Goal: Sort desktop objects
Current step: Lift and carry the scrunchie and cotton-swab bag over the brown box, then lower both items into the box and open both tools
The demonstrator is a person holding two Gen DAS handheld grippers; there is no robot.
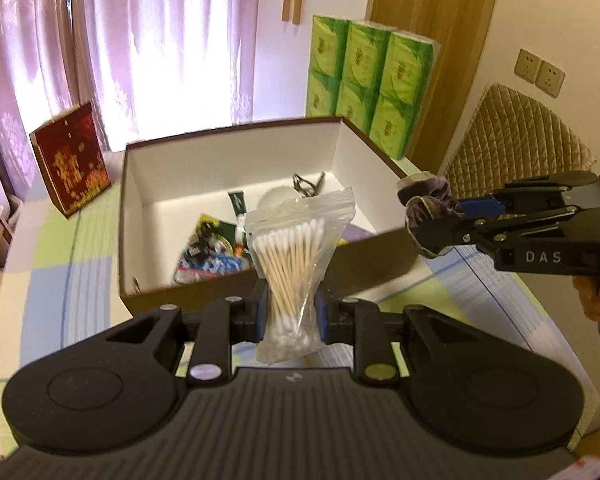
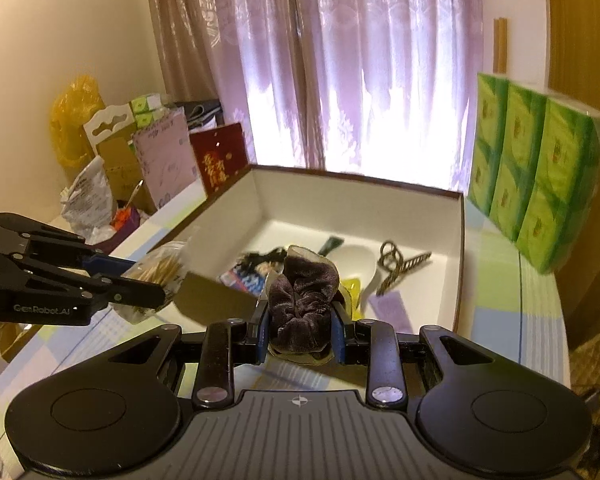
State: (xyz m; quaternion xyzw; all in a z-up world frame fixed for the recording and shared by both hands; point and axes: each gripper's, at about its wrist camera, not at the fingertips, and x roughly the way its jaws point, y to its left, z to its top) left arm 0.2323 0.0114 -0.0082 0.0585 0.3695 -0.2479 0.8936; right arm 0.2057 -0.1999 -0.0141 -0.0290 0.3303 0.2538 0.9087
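Observation:
My left gripper (image 1: 290, 312) is shut on a clear zip bag of cotton swabs (image 1: 296, 260) and holds it upright in front of the open brown box (image 1: 236, 176). It also shows in the right wrist view (image 2: 140, 280), at the box's near left corner. My right gripper (image 2: 300, 320) is shut on a dark purple velvet scrunchie (image 2: 302, 296) just before the box's (image 2: 458, 264) near rim. In the left wrist view it (image 1: 432, 220) is at the box's right side. Inside the box lie a white spoon (image 2: 354, 262), a metal hair clip (image 2: 400, 266), a tube and colourful packets (image 1: 208, 252).
A green multipack of tissues (image 1: 364, 80) stands behind the box on the right. A red gift box (image 1: 72, 160) stands to the left. Bags and boxes (image 2: 112, 168) are piled at the far left. A padded chair back (image 1: 520, 136) is at the right. The table has a checked cloth (image 1: 60, 272).

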